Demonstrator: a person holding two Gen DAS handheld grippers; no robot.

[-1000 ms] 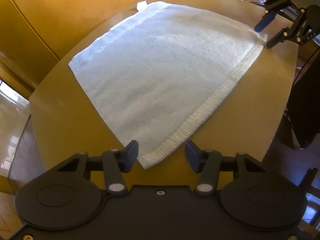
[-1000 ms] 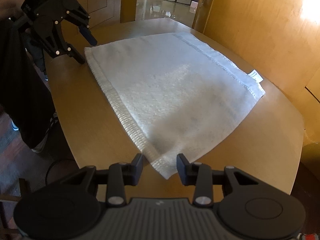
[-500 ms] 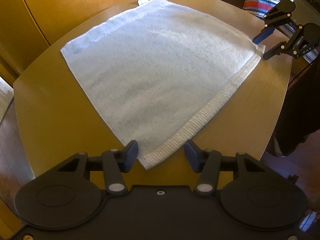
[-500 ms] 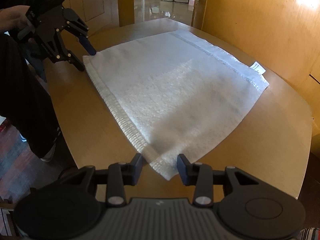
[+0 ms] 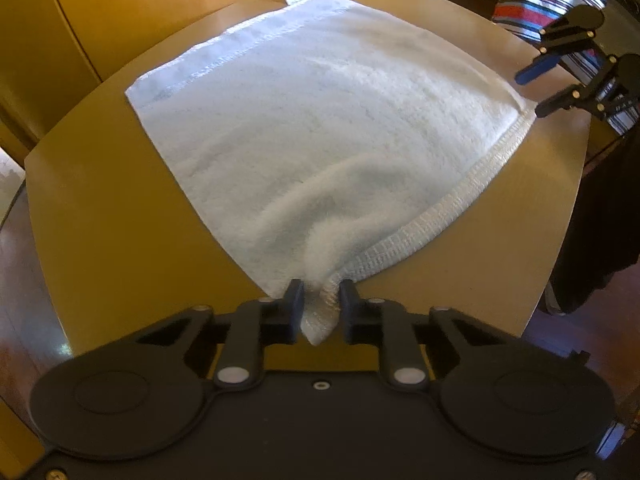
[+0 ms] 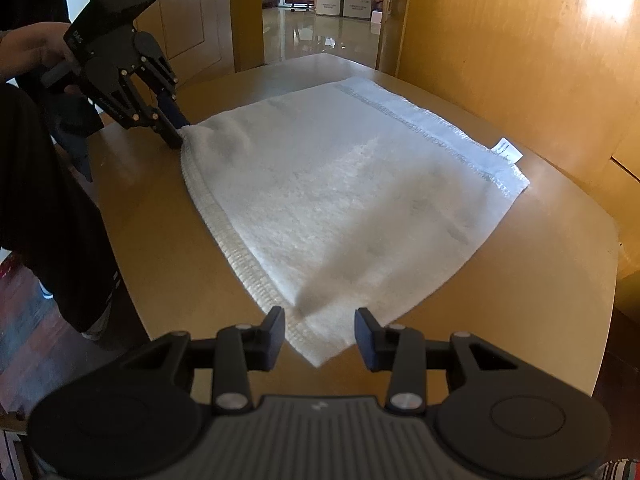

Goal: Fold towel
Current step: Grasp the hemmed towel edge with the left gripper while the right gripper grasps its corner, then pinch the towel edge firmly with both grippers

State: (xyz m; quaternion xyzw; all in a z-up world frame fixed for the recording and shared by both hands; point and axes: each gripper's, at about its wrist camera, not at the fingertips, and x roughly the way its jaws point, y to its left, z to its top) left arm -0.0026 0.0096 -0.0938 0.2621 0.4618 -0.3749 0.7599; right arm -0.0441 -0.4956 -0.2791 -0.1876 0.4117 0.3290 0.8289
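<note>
I pinch the white towel (image 5: 320, 128), spread on the wooden surface (image 5: 120, 216), at one hem corner with my left tongs (image 5: 319, 304), ready to lift a fold. My right tongs (image 6: 320, 330) gape wide astride the other hem corner; only that view shows the care tag (image 6: 509, 151).

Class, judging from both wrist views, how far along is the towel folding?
Done: the left gripper has pinched one near corner of the towel. In hand: the right gripper straddles the other corner, jaws open. Left: grip it and make the fold; the towel lies unfolded.
</note>
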